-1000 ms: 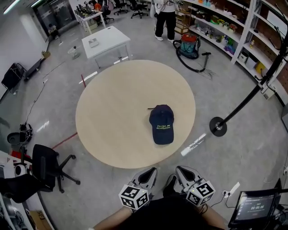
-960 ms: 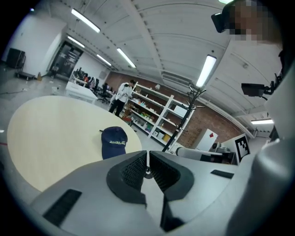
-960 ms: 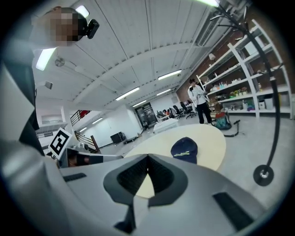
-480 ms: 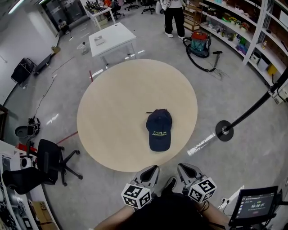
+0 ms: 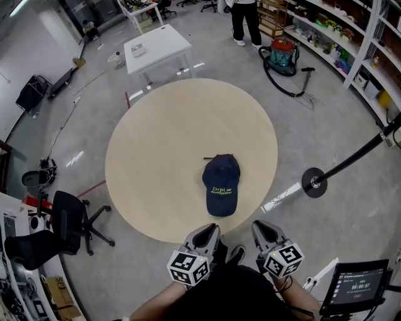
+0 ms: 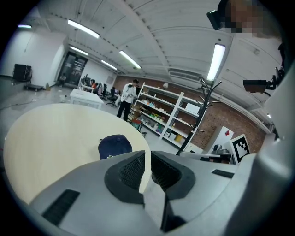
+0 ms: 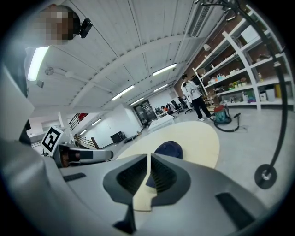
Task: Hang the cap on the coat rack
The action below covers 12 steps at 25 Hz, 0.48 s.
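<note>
A navy cap [image 5: 221, 185] with pale lettering lies on the round wooden table [image 5: 150, 144], brim toward me, on the near right part. Both grippers hover side by side just off the table's near edge, below the cap. My left gripper [image 5: 210, 229] is shut with nothing between its jaws; the cap [image 6: 114, 146] shows just beyond its tips [image 6: 148, 159]. My right gripper [image 5: 259, 226] is shut and empty too, with the cap [image 7: 169, 148] ahead of it [image 7: 150, 161]. The black coat rack [image 5: 314, 182] stands on the floor right of the table, its pole [image 7: 282, 110] rising out of frame.
A white rectangular table [image 5: 156, 49] stands beyond the round one. A black office chair [image 5: 70, 221] is at the left. A vacuum cleaner [image 5: 283, 53], shelves [image 5: 351, 44] and a standing person [image 5: 245, 19] are at the far right. A monitor [image 5: 354, 288] sits near right.
The whole view has shifted forward: the table and cap now sit closer to me, and both grippers have moved up to the table's near edge. Their jaws stay closed.
</note>
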Each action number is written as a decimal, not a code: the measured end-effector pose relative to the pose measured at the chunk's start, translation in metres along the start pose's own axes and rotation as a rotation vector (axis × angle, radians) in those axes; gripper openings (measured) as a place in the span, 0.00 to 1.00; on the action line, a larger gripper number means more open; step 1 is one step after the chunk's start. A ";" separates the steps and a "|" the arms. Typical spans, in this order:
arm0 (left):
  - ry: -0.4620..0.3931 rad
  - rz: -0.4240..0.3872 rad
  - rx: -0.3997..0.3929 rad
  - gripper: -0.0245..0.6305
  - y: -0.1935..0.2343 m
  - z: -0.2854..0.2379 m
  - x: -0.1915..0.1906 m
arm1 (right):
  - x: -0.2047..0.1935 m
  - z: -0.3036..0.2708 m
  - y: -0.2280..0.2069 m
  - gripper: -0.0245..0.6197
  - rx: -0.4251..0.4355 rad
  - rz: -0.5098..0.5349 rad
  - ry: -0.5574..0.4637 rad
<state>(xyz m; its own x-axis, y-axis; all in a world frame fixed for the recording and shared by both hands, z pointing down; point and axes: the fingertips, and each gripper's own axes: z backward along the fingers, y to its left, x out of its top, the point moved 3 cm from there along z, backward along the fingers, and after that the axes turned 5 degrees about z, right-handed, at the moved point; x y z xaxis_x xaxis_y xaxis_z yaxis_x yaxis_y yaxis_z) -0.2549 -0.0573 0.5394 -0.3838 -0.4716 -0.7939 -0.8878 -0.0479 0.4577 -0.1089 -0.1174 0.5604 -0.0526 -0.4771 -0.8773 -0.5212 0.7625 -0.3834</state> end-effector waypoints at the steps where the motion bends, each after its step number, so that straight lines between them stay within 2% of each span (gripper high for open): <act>1: 0.005 -0.001 -0.001 0.09 0.007 -0.006 0.001 | 0.001 -0.006 -0.003 0.04 -0.006 0.002 0.002; 4: 0.031 -0.001 -0.004 0.12 0.026 -0.026 0.004 | 0.001 -0.022 -0.011 0.10 -0.026 0.007 0.022; 12: 0.088 -0.005 -0.006 0.19 0.088 -0.075 0.028 | 0.019 -0.080 -0.037 0.17 -0.082 0.024 0.098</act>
<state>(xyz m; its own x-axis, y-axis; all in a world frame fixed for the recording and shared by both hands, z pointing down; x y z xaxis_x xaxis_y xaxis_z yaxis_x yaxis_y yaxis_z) -0.3247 -0.1406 0.5869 -0.3550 -0.5469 -0.7582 -0.8882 -0.0558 0.4561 -0.1590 -0.1900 0.5810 -0.1468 -0.5030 -0.8518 -0.5862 0.7378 -0.3347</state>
